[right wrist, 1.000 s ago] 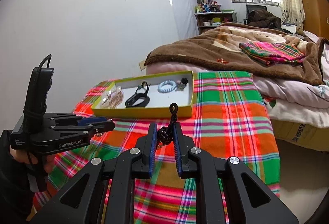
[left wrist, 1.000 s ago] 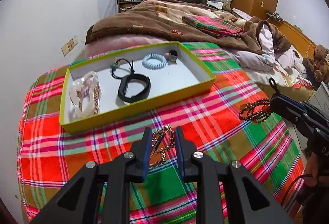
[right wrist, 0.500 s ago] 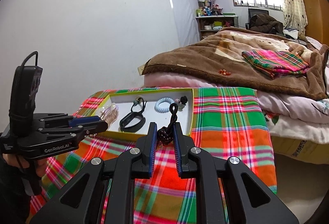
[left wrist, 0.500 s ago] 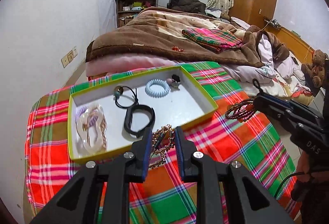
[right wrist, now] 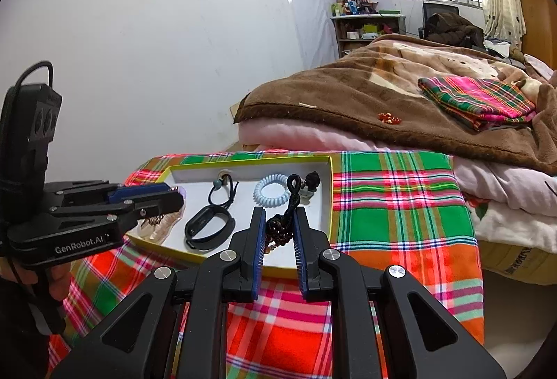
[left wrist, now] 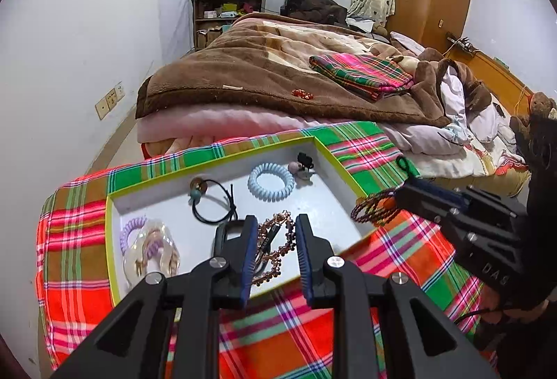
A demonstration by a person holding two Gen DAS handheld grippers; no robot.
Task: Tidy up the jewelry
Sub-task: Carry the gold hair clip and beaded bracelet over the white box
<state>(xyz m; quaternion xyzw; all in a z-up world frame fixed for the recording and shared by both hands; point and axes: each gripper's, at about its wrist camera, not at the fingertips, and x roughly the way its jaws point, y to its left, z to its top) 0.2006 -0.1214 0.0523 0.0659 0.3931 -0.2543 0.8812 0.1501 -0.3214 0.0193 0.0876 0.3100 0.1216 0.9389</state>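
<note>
- Bedroom with white walls, rumpled brown blanket (left wrist: 264, 79), plaid cloth (right wrist: 393, 201) under a yellow-rimmed tray (left wrist: 110, 250).
- Left gripper (left wrist: 275, 241) clamped on a gold chain (left wrist: 278, 246), above the tray.
- Right gripper (right wrist: 278, 232) clamped on dark beads (right wrist: 276, 229), at the tray's near rim.
- Risk: chains tangling, or beads dropping outside the rim.

The tray (left wrist: 334, 163) sat on the checked cloth (left wrist: 69, 278), with the bed (left wrist: 278, 72) behind it. Inside, the coil hair tie (left wrist: 271, 181) lay toward the far side, the small clip (left wrist: 303, 163) just right of it, and the corded loop (left wrist: 214, 201) to its left. The watch band (right wrist: 208, 227) lay nearer me, and the clear clip (left wrist: 153, 252) sat in the near left corner. My left claw (left wrist: 275, 252) was over the tray's near edge with the chain (left wrist: 276, 241) in it, and my right claw (right wrist: 280, 239) stood at the right with the bead bracelet (right wrist: 278, 231).
</note>
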